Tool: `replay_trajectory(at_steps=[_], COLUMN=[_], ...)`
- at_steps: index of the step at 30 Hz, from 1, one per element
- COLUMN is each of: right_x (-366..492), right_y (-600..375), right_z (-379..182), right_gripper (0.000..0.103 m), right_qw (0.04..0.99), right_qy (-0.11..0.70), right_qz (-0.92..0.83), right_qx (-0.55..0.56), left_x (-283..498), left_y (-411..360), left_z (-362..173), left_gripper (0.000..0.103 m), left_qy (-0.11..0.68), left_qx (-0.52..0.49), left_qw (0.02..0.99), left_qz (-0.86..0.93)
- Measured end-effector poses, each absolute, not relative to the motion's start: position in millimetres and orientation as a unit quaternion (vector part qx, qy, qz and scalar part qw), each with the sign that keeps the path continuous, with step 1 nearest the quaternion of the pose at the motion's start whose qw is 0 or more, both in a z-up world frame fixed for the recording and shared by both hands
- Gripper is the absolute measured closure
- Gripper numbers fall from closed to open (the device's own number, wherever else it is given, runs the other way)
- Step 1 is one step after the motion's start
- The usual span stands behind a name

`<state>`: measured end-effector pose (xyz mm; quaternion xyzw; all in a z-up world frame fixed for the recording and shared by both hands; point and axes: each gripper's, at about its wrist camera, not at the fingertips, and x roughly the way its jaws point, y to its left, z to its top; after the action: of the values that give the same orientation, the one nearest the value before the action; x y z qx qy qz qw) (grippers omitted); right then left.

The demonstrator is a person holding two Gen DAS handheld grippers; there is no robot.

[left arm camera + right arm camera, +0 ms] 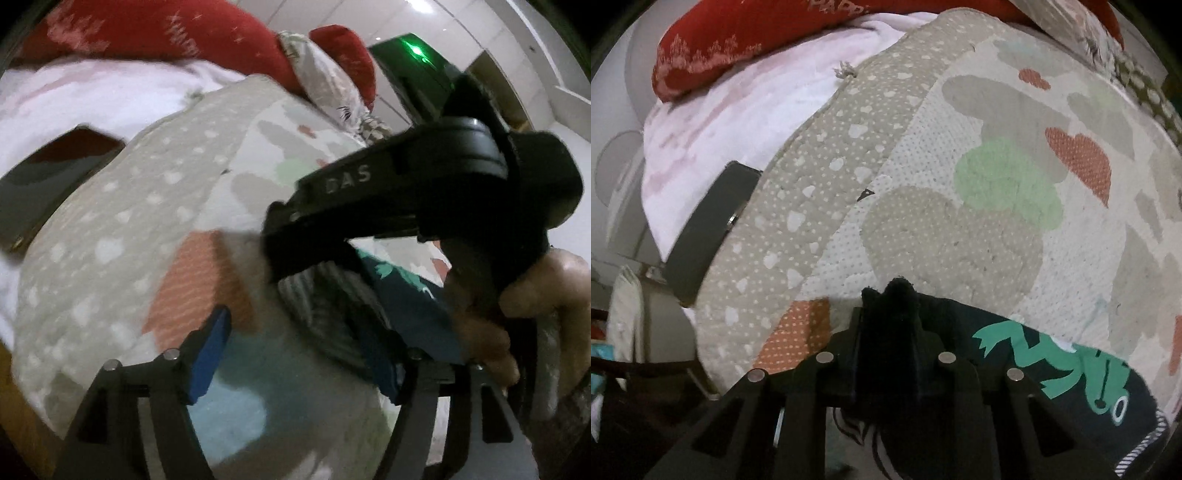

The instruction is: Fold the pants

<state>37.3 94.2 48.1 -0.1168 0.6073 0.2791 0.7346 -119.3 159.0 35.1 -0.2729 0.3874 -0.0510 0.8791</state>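
R gripper [888,291]: fingers pressed together on a bunched fold of dark cloth, the pants [1027,354]. Cloth wraps the tips, so the pads themselves are hidden. From the pinch the pants run off to the right and toward the camera: dark fabric w/ green frog print, striped edge at the lower right corner, cut off by the frame. A pale patch w/ dark line print shows beneath the gripper body; can't tell what it belongs to.

L gripper [295,350]: spread wide, blue pads [207,354] apart, nothing seen between them. Right pad partly hidden behind dark cloth. View is motion-blurred (detail soft throughout). The pants [406,306] lie just beyond and right of the L fingers, near the right pad; touching or not, can't tell. The R gripper [406,206] crosses this view from the right, black body above the pants, tips hidden. The hand [517,306] holding it is at the right edge, partly cut off.

Under everything: quilt [960,229], cream w/ grey, green and orange blotches and a dotted beige border. Beyond the border, white-pink blanket [746,110], a flat dark object [713,221] lying on it (identity unclear), red pillow [757,40] at top.
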Motion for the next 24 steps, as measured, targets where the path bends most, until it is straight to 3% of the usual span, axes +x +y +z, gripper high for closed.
replay_trajectory(at_steps=[2,3,4,5,12,19,21,24], right_x=[38,38,38,36,36,33,28,22], right_y=[89,85,79,74,-15,-149,-186,-224], right_z=[53,54,59,62,100,97,86,71], right_gripper=[0.081,0.082,0.082,0.082,0.082,0.082,0.082,0.076], right_qw=[0.735,0.737,0.740,0.743,0.786,0.810,0.816,0.835], right_qy=[0.607,0.605,0.602,0.599,0.552,0.518,0.510,0.496], right_qz=[0.284,0.285,0.287,0.288,0.279,0.234,0.214,0.170], right_qx=[-0.103,-0.097,-0.088,-0.081,0.010,0.144,0.169,0.165], left_x=[-110,-106,-102,-94,-80,-73,-74,-76], left_y=[153,151,150,146,91,17,7,3], left_z=[35,35,34,33,64,80,82,87], left_gripper=[0.037,0.061,0.094,0.100,0.100,0.099,0.095,0.080], left_qy=[0.389,0.394,0.402,0.416,0.406,0.427,0.436,0.436], left_qx=[-0.270,-0.273,-0.275,-0.279,-0.250,-0.197,-0.188,-0.171], left_qw=[0.880,0.876,0.871,0.862,0.872,0.864,0.859,0.865], left_qz=[-0.051,-0.052,-0.058,-0.071,-0.110,-0.178,-0.189,-0.177])
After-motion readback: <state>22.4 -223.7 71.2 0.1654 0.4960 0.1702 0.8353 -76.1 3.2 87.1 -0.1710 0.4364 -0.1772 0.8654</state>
